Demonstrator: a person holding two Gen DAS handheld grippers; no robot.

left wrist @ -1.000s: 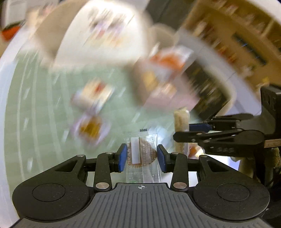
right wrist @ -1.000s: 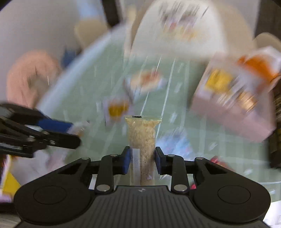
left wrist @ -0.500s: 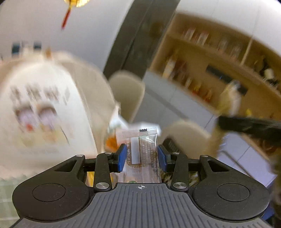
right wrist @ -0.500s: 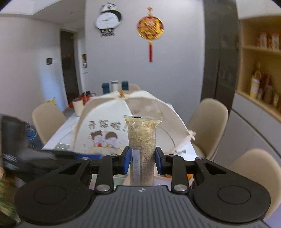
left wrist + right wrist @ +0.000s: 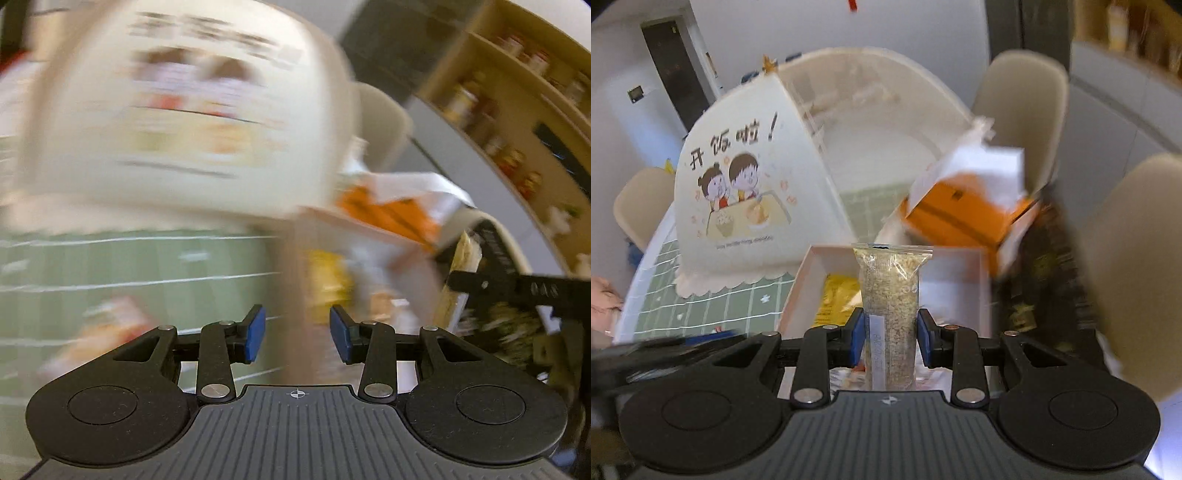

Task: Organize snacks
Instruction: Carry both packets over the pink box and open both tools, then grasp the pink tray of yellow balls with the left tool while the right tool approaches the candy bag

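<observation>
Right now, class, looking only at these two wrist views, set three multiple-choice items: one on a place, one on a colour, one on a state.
1. Where does the yellow packet lie?
A in the open pale cardboard box
B on a chair
C on the floor

2. What colour are the claw pads?
A red
B blue
C green

3. What is the right claw doing?
A standing empty
B clamping the clear grain-filled packet
C gripping a spoon

A: the box walls surround it. B: both pads show blue. B: the pads press the packet's sides.
</observation>
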